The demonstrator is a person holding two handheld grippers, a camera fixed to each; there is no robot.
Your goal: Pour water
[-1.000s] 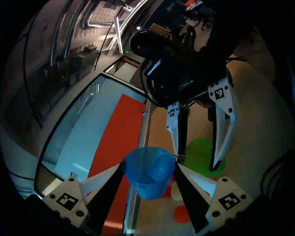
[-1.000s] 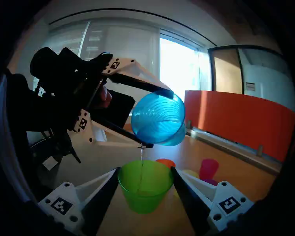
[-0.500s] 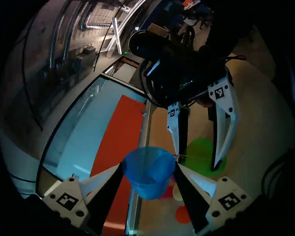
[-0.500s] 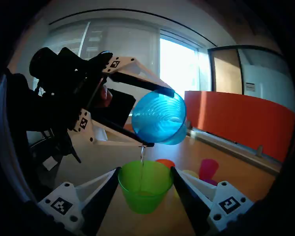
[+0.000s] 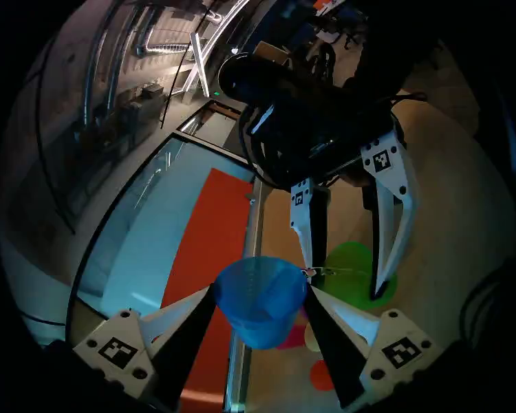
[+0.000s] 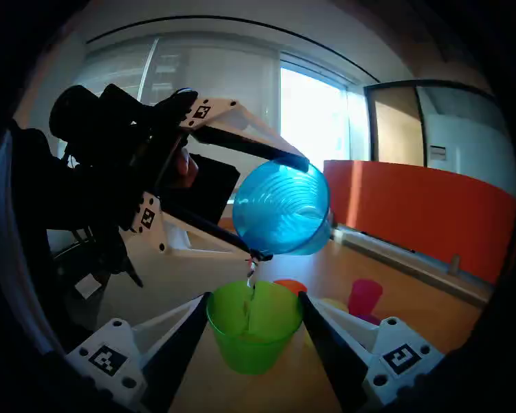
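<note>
My left gripper [image 5: 259,303] is shut on a blue plastic cup [image 5: 260,308], tipped far over. In the right gripper view the same blue cup [image 6: 283,208] hangs above, its mouth turned down toward me, and a thin stream of water [image 6: 250,279] falls from its rim. My right gripper [image 6: 252,330] is shut on a green cup [image 6: 253,333], held upright directly under the stream. In the left gripper view the green cup [image 5: 354,272] sits between the right gripper's white fingers [image 5: 393,213], seen from above.
An orange cup [image 6: 289,283], a pink cup [image 6: 364,296] and a yellowish one stand on the wooden table [image 6: 402,296] behind the green cup. An orange panel [image 6: 430,203] runs along the table's far edge. A hand [image 6: 182,165] holds the left gripper.
The blue cup has tilted a little further and shifted slightly right. The stream into the green cup goes on, and a bit more water lies in it.
</note>
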